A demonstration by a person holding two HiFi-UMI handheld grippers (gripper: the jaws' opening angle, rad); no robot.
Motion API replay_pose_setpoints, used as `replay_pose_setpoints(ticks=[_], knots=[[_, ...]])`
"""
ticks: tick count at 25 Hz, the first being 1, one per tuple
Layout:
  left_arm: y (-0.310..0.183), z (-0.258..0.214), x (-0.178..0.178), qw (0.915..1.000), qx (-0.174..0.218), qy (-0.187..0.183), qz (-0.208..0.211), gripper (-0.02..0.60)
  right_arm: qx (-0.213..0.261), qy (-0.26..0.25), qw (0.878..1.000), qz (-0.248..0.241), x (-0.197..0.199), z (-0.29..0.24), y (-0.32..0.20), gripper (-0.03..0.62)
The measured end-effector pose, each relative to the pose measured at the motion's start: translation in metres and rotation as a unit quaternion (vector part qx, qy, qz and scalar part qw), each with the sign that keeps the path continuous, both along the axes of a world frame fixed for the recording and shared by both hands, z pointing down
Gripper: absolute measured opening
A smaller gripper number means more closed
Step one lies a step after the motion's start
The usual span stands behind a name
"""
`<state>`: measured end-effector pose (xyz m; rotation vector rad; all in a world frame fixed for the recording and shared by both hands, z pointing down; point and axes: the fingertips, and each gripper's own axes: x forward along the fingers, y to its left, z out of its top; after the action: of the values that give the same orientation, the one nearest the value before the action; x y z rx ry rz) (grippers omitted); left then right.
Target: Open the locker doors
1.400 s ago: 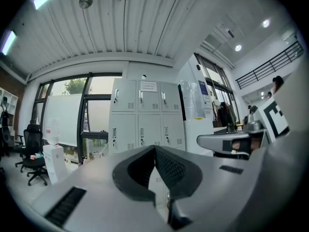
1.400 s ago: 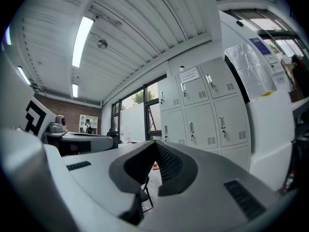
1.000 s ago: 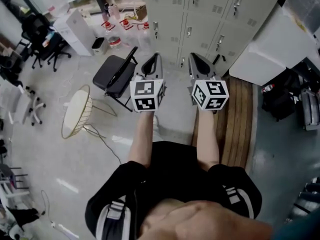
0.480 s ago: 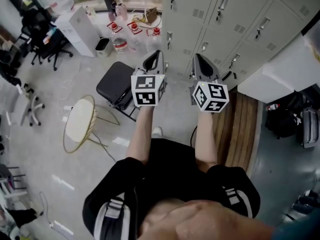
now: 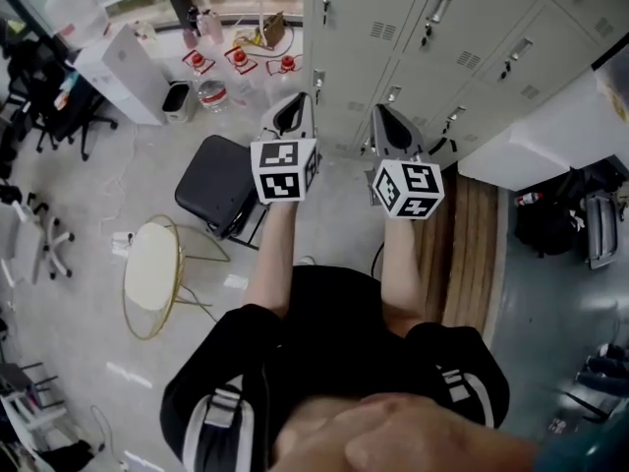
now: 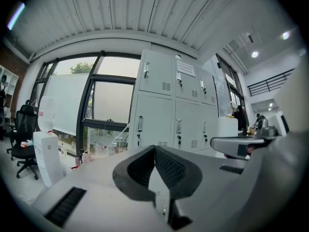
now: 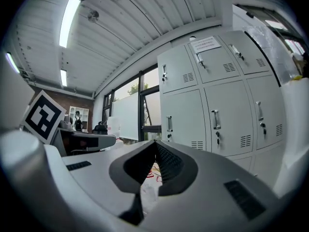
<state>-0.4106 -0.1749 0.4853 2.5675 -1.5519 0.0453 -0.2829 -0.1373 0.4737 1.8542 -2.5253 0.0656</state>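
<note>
The bank of grey lockers [image 5: 447,42] stood along the far edge of the floor [image 5: 88,214], filling the top right of the head view. Every one of its doors [image 7: 183,117] that showed was flat shut, each with a small upright handle [image 7: 216,119] and a vent slot low down. A paper notice [image 7: 205,44] was stuck on one upper door.

The person held both arms out toward the lockers, side by side and near each other. The left gripper [image 5: 298,101] had its jaws closed together with nothing between them. Its own view showed the two ribbed pads meeting in a line, with locker doors and a tall window [image 6: 111,103] beyond. The right gripper [image 5: 381,114] was likewise closed and empty, pad against pad, and it looked at the locker doors. Neither gripper touched a door or a handle — both hung short of the locker front. Each carried its cube of square markers [image 5: 285,170] just ahead of the forearm.

To the left of the left gripper a black chair [image 5: 211,180] stood on the floor near the lockers' left end. Nearer the person was a round cream-topped side table [image 5: 152,264] on a gold wire frame. Bottles with red caps [image 5: 236,59] were grouped at the floor's far edge by the window, beside a white cabinet [image 5: 123,57]. A strip of wooden planks [image 5: 472,244] lay on the floor from the foot of the lockers back past the person's right side.
</note>
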Motion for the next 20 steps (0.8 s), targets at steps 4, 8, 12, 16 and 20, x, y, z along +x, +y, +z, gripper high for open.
replay_pose_setpoints(ticks=[4, 8, 12, 16, 20], knots=[[-0.027, -0.002, 0.003, 1.0, 0.003, 0.007, 0.0, 0.011, -0.005, 0.008, 1.0, 0.011, 0.008, -0.001, -0.02, 0.018], [-0.055, 0.002, 0.011, 1.0, 0.003, 0.005, 0.001, 0.011, -0.013, 0.008, 1.0, 0.017, 0.019, 0.004, -0.045, 0.018], [-0.091, 0.011, 0.023, 1.0, 0.0, 0.0, 0.01, 0.011, -0.021, 0.005, 1.0, 0.006, 0.023, 0.016, -0.084, 0.018], [-0.14, 0.017, 0.037, 0.9998, -0.007, -0.015, 0.013, 0.011, -0.025, -0.006, 1.0, -0.006, 0.031, 0.021, -0.135, 0.018], [-0.191, 0.021, 0.052, 0.9995, -0.004, -0.028, 0.011, 0.011, -0.027, -0.014, 0.999, -0.015, 0.047, 0.019, -0.188, 0.018]])
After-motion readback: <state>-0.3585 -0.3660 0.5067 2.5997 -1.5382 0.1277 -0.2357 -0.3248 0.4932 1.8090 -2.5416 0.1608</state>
